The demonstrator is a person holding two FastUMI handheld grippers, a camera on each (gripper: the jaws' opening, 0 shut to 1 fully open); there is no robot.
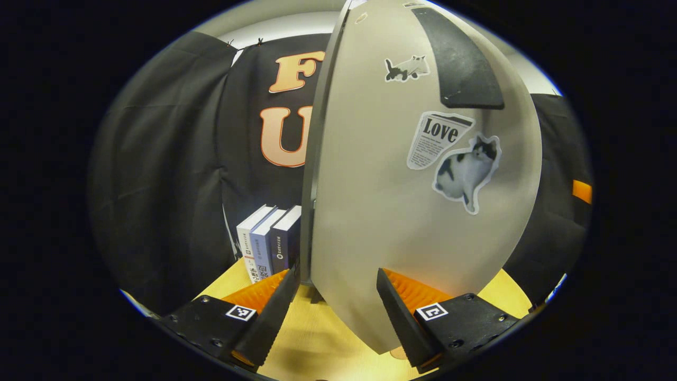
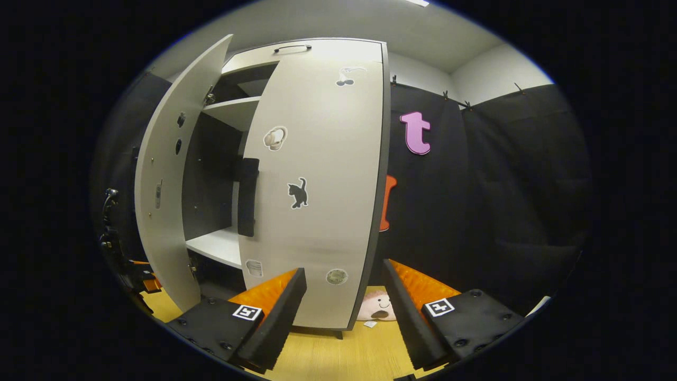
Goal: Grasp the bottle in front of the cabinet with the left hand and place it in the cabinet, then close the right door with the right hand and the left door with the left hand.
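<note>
- Left gripper (image 1: 334,296): jaws wide apart, holding nothing, close against the pale grey stickered left door (image 1: 381,211).
- This door, a stiff, light panel, stands ajar; push its flat face near the free edge.
- Right gripper (image 2: 344,296): spread and empty, facing the closed right door (image 2: 317,211).

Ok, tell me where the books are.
In the left gripper view, the books stand upright on the wooden table, just left of the cabinet door, against the black cloth.

left door (image 1: 402,201) close ahead, books (image 1: 267,241) perhaps blocking leftward
</note>
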